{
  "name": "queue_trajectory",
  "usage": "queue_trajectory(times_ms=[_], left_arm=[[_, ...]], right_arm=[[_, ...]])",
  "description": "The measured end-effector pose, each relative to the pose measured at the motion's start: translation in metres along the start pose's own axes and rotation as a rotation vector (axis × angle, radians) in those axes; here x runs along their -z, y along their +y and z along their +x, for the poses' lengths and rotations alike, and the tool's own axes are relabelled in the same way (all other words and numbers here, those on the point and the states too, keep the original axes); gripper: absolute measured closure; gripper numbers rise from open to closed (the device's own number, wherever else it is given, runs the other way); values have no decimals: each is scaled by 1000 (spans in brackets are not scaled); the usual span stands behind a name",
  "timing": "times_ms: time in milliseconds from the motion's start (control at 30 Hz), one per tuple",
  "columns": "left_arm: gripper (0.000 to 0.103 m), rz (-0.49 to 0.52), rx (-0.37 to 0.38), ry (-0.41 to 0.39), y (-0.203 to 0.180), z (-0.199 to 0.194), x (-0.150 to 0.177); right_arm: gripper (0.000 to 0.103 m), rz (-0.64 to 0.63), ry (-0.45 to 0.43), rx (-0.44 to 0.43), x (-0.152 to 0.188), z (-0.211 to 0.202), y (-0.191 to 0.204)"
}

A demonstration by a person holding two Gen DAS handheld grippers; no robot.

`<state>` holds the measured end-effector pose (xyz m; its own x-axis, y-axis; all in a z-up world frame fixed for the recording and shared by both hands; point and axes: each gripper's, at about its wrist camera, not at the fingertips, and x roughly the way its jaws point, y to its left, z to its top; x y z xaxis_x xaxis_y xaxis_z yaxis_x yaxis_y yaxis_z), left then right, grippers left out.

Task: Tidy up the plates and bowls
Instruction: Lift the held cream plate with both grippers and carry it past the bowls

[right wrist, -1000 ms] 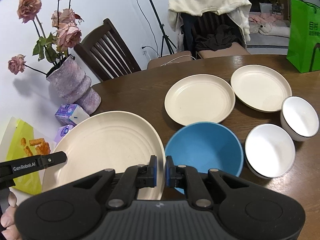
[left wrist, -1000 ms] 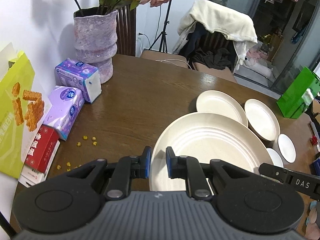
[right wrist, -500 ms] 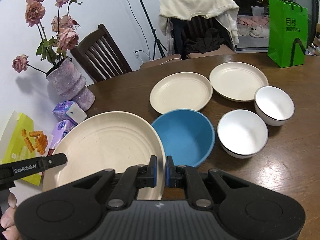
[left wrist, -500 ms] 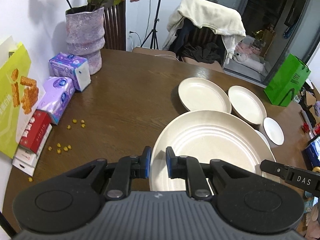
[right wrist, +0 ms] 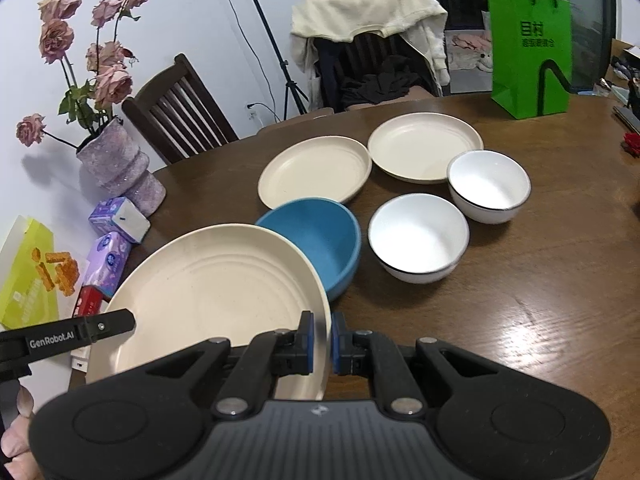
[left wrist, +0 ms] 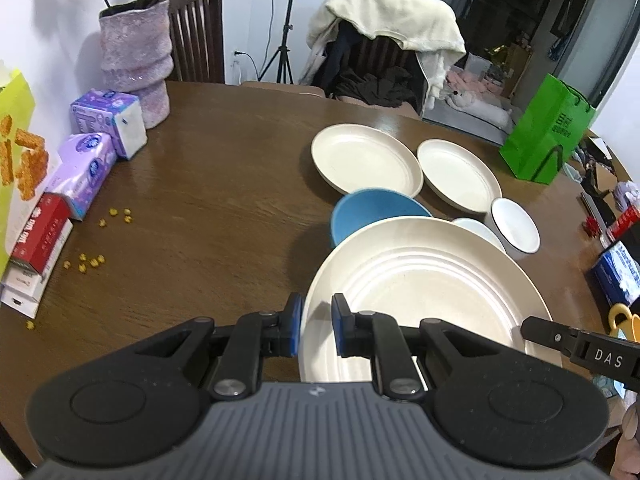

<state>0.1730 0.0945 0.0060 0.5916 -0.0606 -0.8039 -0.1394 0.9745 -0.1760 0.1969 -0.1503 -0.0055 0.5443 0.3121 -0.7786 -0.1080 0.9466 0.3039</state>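
I've got both claws, left gripper (left wrist: 316, 330) and right gripper (right wrist: 321, 342), pinching opposite rims of the big cream plate (right wrist: 212, 300); uneven pull could drop it onto the blue bowl (right wrist: 324, 240).

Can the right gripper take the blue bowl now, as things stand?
Probably not. The right gripper is shut on the rim of the large cream plate, which also overlaps the near side of the blue bowl. The plate would have to be put down first.

Blk grippers (left wrist: 314, 330), blue-padded jaws, silver screws.
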Motion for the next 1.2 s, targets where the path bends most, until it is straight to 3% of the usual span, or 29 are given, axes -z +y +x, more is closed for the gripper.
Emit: queue_trajectory(times_ms=[600,1200], left_arm=[[87,13,32,66,-35,23,38],[87,52,59,131,-56,54,66]], right_arm=[[94,33,31,47,33,-9,-54],[94,84,75,75,64,7,-94]])
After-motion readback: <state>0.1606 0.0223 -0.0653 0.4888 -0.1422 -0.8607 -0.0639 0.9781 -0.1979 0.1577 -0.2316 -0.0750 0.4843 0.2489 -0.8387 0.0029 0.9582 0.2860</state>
